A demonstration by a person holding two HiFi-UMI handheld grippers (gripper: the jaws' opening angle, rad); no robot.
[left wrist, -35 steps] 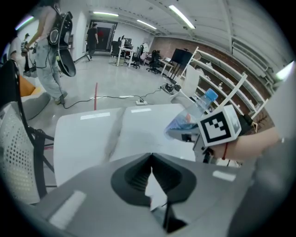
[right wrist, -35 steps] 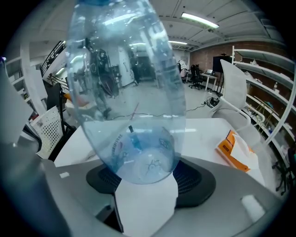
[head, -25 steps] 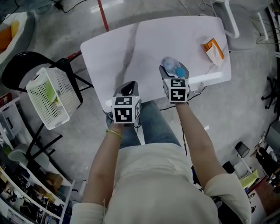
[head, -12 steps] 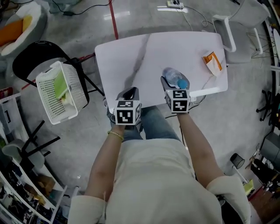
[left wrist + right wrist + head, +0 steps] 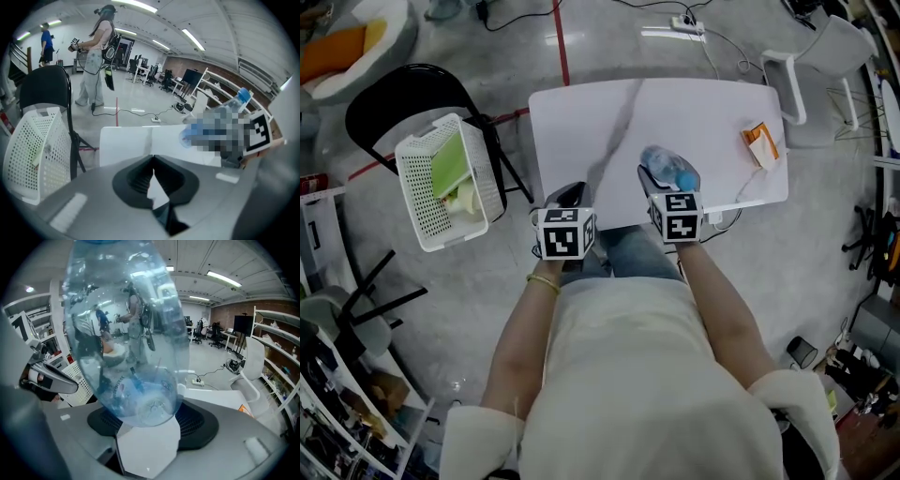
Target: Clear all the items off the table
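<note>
Nearest: person's torso and both forearms, one gripper per hand, both at the near edge of the table (image 5: 703, 108).

Left gripper (image 5: 573, 195): jaws closed tip to tip, nothing between them. It sits over the near-left corner of the table.

Right gripper (image 5: 662, 178): jaws spread wide and clamped on a clear bottle (image 5: 664, 165) low on its body. The base faces the gripper body and the blue cap (image 5: 685, 180) is at the upper end, so the bottle stands tilted. It's over the near edge of the table, right of centre. No view shows whether it's clear of the top.

Table: white slab with a faint grey streak (image 5: 619, 127) running near to far, left of centre. The only loose item I can see on it is an orange-and-white packet (image 5: 759, 145) at the far right edge, well apart from both grippers. A thin cable (image 5: 741, 187) runs from beside the packet toward the near right edge.

Left of the table: a white perforated basket (image 5: 417, 187) sits on a black chair (image 5: 394, 98), tilted. Inside is a green flat item (image 5: 450, 164) with something pale under it. Can't tell what that is.

Far side: white chair (image 5: 811, 61) off the far right corner, power strip (image 5: 680, 28) with cords on the floor, red floor line (image 5: 562, 52) running away from the far left corner.

Left gripper view, far background: another person (image 5: 96, 51) stands in the open room with gear in hand.
</note>
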